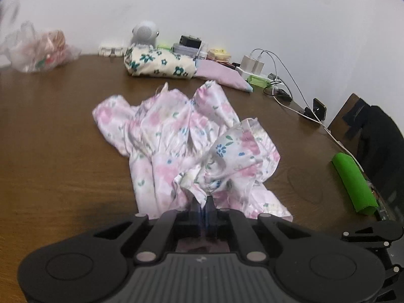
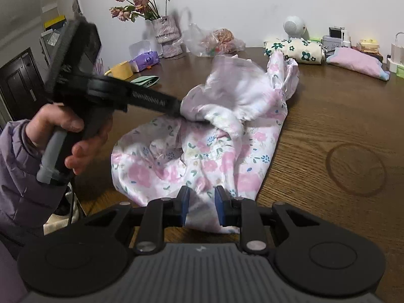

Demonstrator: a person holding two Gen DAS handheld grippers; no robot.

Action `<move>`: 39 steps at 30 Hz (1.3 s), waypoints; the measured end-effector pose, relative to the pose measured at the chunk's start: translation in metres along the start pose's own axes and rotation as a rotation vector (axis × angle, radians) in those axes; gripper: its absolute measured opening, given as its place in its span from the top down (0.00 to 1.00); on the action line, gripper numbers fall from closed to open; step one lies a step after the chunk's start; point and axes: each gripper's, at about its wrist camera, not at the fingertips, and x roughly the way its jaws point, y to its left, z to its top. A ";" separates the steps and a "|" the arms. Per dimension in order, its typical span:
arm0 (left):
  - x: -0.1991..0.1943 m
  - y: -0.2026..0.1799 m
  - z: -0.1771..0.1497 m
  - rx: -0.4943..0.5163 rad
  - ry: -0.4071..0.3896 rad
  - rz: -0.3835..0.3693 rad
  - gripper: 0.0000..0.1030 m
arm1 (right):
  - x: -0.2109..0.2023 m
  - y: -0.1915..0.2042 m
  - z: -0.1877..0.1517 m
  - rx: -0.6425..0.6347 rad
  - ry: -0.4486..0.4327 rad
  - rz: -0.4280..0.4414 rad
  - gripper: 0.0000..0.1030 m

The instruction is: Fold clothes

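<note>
Closest to you, your left tool point(image 1: 204, 205) has its jaws pressed together on a bunched fold of the pink flowered garment point(image 1: 176, 136), pinching the cloth at its near edge. That garment lies crumpled across the middle of the brown wooden worktop point(image 1: 50, 131), with one flap turned over toward the right.

From the right wrist view, your right tool point(image 2: 201, 205) has its blue pads point(image 2: 185, 207) apart, with the near hem of the garment point(image 2: 214, 156) lying between them; whether the pads press on the cloth cannot be told. Your left hand point(image 2: 73, 136), in a purple sleeve point(image 2: 17, 176), grips the handle of the other tool, whose tip is buried in the raised cloth.

Along the far edge by the wall sit a folded cream cloth with green flowers point(image 1: 161, 63) and, just beside it, a folded pink cloth point(image 1: 222, 75). A green roll point(image 1: 353, 181) lies near the right edge, well apart from the garment. A vase of dried roses point(image 2: 166, 32) stands at the back left.
</note>
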 end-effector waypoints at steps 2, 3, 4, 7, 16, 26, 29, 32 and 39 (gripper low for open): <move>0.002 0.004 -0.003 -0.008 0.004 -0.006 0.97 | -0.003 0.001 -0.001 -0.013 -0.003 0.000 0.78; 0.003 0.007 -0.003 -0.016 0.003 -0.017 0.97 | -0.006 0.002 -0.001 -0.033 -0.012 0.003 0.76; 0.003 0.010 -0.004 -0.024 -0.001 -0.033 0.97 | -0.011 0.005 -0.002 -0.073 -0.034 0.010 0.65; 0.003 0.017 -0.006 -0.045 -0.001 -0.064 0.97 | -0.027 0.015 -0.003 -0.232 -0.086 0.032 0.43; 0.008 0.013 -0.003 0.002 0.032 -0.101 0.97 | 0.005 0.044 -0.008 -0.527 -0.015 0.012 0.44; -0.020 -0.024 -0.027 0.245 0.025 -0.165 0.64 | -0.033 0.021 -0.007 -0.261 -0.071 0.147 0.94; -0.049 -0.026 -0.040 0.344 -0.090 -0.276 0.32 | -0.058 0.006 -0.012 -0.142 -0.094 0.235 0.94; -0.077 -0.013 -0.048 0.368 -0.169 -0.391 0.29 | -0.074 -0.005 -0.015 -0.072 -0.110 0.277 0.94; -0.120 -0.032 -0.073 0.534 -0.265 -0.577 0.15 | -0.075 -0.019 -0.008 -0.011 -0.086 0.329 0.94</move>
